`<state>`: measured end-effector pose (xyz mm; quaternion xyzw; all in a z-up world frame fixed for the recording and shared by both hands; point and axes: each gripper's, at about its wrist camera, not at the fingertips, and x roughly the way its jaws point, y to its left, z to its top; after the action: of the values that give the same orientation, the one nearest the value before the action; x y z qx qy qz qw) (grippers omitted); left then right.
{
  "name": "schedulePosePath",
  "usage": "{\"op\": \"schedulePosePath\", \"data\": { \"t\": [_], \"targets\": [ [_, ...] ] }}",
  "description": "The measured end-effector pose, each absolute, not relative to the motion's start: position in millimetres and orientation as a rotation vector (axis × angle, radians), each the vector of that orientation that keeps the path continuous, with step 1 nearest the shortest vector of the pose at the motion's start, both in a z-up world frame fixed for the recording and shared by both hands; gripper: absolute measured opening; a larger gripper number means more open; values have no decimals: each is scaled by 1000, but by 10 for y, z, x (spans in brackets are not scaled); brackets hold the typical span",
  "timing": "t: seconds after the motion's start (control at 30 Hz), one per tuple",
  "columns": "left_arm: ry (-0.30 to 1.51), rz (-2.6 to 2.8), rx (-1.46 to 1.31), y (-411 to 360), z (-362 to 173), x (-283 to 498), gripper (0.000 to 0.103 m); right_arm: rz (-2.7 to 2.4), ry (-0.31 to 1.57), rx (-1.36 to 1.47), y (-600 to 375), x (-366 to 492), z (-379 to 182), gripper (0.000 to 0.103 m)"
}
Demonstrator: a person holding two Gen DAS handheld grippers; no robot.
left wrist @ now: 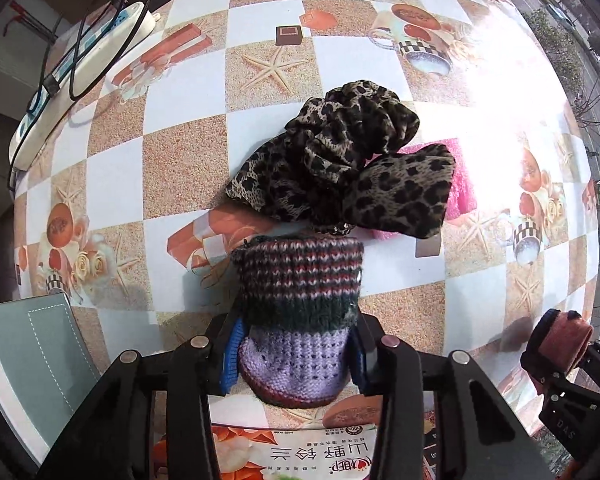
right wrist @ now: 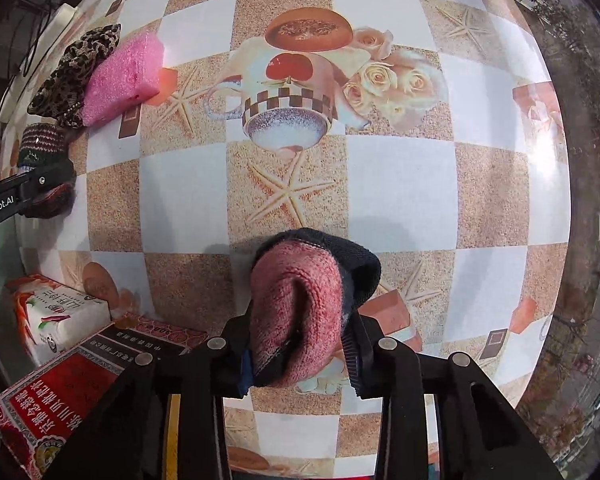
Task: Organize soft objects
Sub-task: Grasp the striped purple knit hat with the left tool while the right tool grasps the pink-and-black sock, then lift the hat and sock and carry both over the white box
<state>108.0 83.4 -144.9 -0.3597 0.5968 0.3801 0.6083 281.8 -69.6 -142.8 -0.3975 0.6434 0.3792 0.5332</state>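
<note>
My left gripper [left wrist: 296, 354] is shut on a striped knitted piece [left wrist: 300, 288] in purple, green and dark red, held just above the table, close to a leopard-print fabric bundle [left wrist: 340, 160]. That bundle lies against a pink sponge [left wrist: 462, 188]. My right gripper [right wrist: 300, 354] is shut on a pink knitted piece with a dark cuff [right wrist: 300, 304], held above the table's near side. In the right wrist view the leopard bundle [right wrist: 74, 68], pink sponge [right wrist: 124, 78] and the left gripper's striped knit [right wrist: 40, 144] sit at the far left.
The table [left wrist: 180, 80] has a checkered cloth printed with starfish and cups. A white power strip with black cables [left wrist: 84, 56] lies at its far left edge. A tissue pack [right wrist: 60, 316] and a red box [right wrist: 52, 396] sit at the near left. A pale green board [left wrist: 40, 356] is beside them.
</note>
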Motion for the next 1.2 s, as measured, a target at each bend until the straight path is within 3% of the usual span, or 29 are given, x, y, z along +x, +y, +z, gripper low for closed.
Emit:
{"op": "schedulePosePath", "data": {
  "t": [0.43, 1.2],
  "targets": [
    [1287, 849, -727, 333, -622, 752, 47, 930, 1514, -749, -876, 2845, -731, 37],
    [1156, 841, -657, -360, 6, -141, 47, 1063, 1345, -698, -972, 1772, 294, 37]
  ]
}}
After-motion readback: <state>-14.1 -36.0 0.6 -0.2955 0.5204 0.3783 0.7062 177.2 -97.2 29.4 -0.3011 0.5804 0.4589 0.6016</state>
